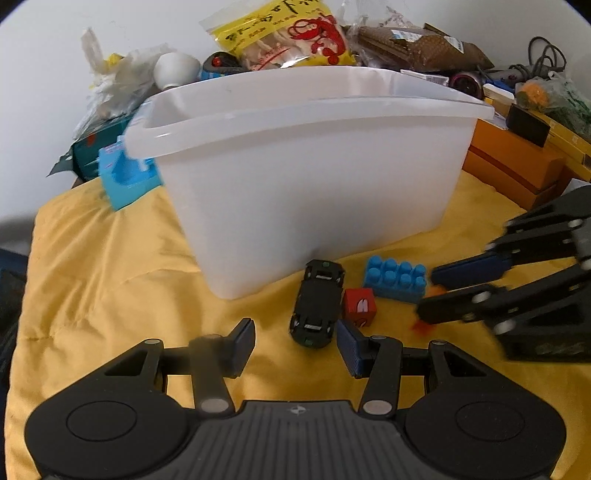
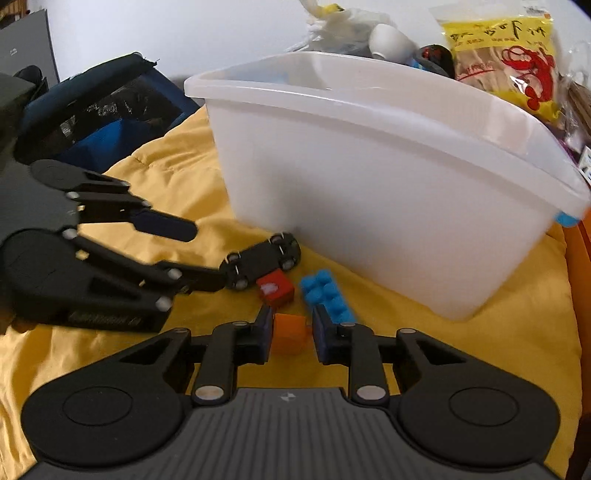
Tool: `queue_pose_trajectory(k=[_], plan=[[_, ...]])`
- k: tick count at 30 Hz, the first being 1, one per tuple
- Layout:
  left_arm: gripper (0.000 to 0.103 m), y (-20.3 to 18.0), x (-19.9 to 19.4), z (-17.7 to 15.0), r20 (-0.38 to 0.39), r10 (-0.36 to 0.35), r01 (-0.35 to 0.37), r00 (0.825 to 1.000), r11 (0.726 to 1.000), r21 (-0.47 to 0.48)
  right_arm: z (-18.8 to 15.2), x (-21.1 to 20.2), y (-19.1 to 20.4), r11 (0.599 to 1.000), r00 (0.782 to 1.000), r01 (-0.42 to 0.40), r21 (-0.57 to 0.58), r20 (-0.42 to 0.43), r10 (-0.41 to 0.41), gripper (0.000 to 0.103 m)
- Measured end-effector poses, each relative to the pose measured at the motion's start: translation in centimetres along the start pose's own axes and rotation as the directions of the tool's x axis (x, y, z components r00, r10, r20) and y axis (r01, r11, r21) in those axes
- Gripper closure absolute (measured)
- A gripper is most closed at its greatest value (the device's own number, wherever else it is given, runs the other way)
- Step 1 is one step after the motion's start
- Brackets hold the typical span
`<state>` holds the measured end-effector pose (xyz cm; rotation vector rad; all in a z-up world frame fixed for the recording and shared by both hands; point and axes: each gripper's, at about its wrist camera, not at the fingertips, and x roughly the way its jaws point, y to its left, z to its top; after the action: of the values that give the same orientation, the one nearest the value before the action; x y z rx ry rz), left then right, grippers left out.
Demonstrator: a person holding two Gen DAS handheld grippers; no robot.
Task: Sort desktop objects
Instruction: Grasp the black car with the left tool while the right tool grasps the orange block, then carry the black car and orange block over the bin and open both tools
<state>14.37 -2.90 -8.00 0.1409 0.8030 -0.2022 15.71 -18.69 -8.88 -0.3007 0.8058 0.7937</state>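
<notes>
My right gripper [image 2: 290, 334] is clamped on the orange cube [image 2: 290, 332], one pad pressed to each side of it, low over the yellow cloth [image 2: 480, 350] and angled down toward it. Just past the fingertips lie the red cube [image 2: 277, 290] and, touching the right fingertip's far side, the blue brick [image 2: 327, 297]. Beyond those the black toy car [image 2: 260, 260] lies belly-up, wheels in the air, close against the foot of the white bin [image 2: 388, 206].

My left gripper [image 1: 295, 345] hangs with its jaws apart and nothing between them, also tilted down at the cloth. Its right finger [image 1: 351, 345] sits just beside the car's near end (touching or not, I cannot tell). Seen from there, the red cube rests against the car's side and the brick lies just beyond it, with my right gripper reaching in from the right, blurred.

The bin stands upright on the cloth straight ahead, its tall wall blocking the view of its floor. Behind it a heap rises: a yellow snack bag [image 1: 288, 35], a brown packet [image 1: 417, 46], a white cup [image 1: 175, 68], crumpled plastic [image 1: 110, 85]. Orange boxes [image 1: 517, 162] sit at the right, a dark bag [image 2: 99, 110] off the cloth's left edge.
</notes>
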Motion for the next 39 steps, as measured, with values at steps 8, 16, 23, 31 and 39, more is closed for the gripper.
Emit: queue_pose_trajectory(k=[8, 16, 23, 31, 39], plan=[[0.06, -1.2, 2.5, 0.7, -0.02, 0.006, -0.005, 1.0, 0.999, 0.052, -2.6, -2.8, -1.8, 0.994, 0.999, 0.032, 0.109, -0.028, -0.03, 0.077], [0.07, -1.9, 2.2, 0.4, -0.011, -0.009, 0.01, 1.0, 0.997, 0.081, -4.1, -1.5, -1.9, 0.988, 0.995, 0.036, 0.152, -0.101, -0.02, 0.074], [0.07, -1.1, -0.7, -0.7, 0.018, 0.003, -0.004, 1.0, 1.0, 0.026, -4.3, -1.4, -1.9, 0.987, 0.996, 0.033, 0.158, -0.091, -0.019, 0.077], [0.07, -0.3, -7.9, 0.0, 0.101, -0.033, 0.042, 0.994, 0.996, -0.083, -2.4, -6.0, -2.0, 0.985, 0.999, -0.015, 0.17, 0.035, 0.009, 0.077], [0.07, 1.5, -12.9, 5.7, 0.185, -0.04, 0.07, 0.982, 0.985, -0.16, 4.6, -11.2, -4.4, 0.973, 0.981, -0.06, 0.223, 0.193, 0.016, 0.077]])
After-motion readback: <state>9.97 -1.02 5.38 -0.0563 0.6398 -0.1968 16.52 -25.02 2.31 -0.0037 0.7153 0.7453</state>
